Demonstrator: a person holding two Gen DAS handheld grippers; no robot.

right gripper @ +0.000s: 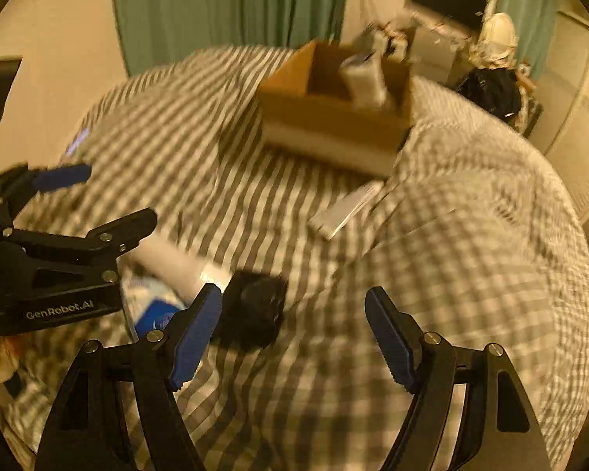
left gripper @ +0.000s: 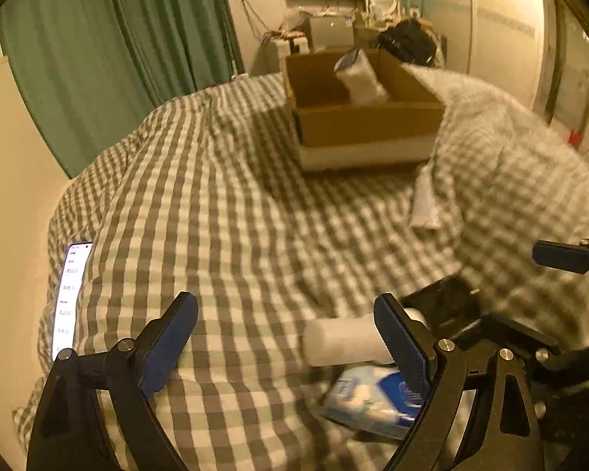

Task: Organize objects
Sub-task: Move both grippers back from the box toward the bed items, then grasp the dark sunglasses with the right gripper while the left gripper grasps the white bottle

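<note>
Both grippers hang over the near edge of a checked duvet [left gripper: 224,204] with their jaws spread wide and nothing between the pads. Left gripper [left gripper: 286,337] has a white cylinder [left gripper: 341,341] lying just beyond its right finger, partly hidden behind it, and a blue-and-white packet [left gripper: 369,392] below that cylinder, near the same finger. Right gripper [right gripper: 294,329] has a black object [right gripper: 255,314] just to the far side of its left finger; blur prevents a more specific name. A flat grey item [right gripper: 345,208] lies farther off, between these things and the cardboard box [left gripper: 365,125], which sits at the far side of the bed and already holds one wrapped white package [left gripper: 359,74]. A lit phone [left gripper: 68,298] lies at the left edge of the duvet.

Step in hand, as judged: approach to pick up the near cluster for transfer to the box. Next move calls for each gripper to centre on one item, so that both pads straddle it, then close. Soft bedding may let items sink or roll during closure
</note>
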